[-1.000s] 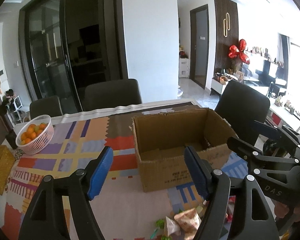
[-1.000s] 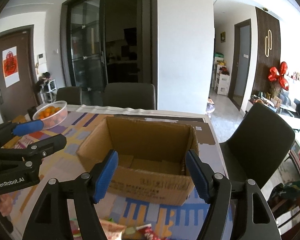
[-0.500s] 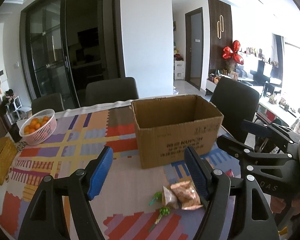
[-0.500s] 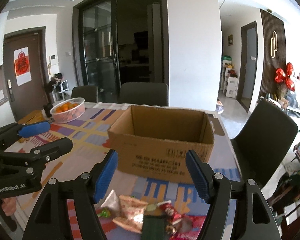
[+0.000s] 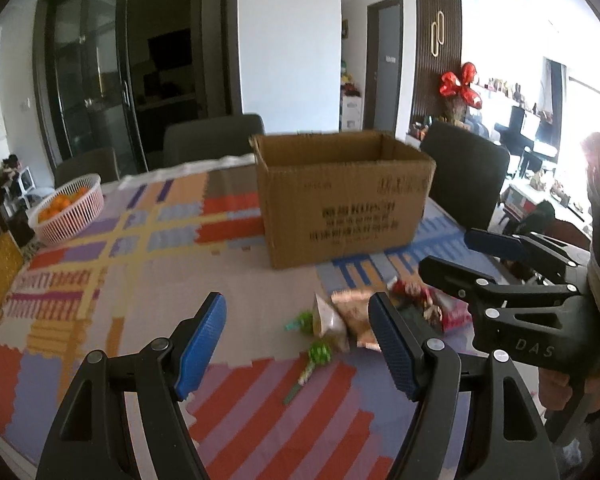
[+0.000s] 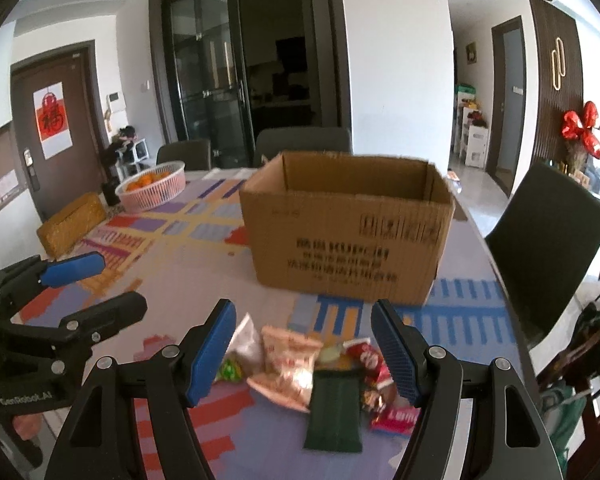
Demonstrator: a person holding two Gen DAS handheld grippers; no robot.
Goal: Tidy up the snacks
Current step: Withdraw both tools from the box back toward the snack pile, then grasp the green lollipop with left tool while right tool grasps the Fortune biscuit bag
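An open cardboard box [image 5: 340, 196] [image 6: 348, 232] stands on the patterned table. A pile of snack packets [image 6: 300, 368] [image 5: 352, 320] lies on the near side of the box: a pink-white bag [image 6: 288, 364], a dark green packet [image 6: 334, 412], red wrappers [image 6: 374, 364] and green candies [image 5: 318, 352]. My left gripper [image 5: 298, 344] is open and empty, above the table left of the pile. My right gripper [image 6: 304, 354] is open and empty, hovering over the pile.
A pink basket of oranges [image 5: 68, 212] [image 6: 152, 190] and a yellow box [image 6: 72, 222] sit at the far left of the table. Dark chairs stand behind the table [image 6: 300, 144] and to its right [image 6: 544, 240]. The table's right edge is near the pile.
Both grippers have pulled back and down from over the box. The box's inside is now out of sight and the snack pile has come into view below them. Both stay open.
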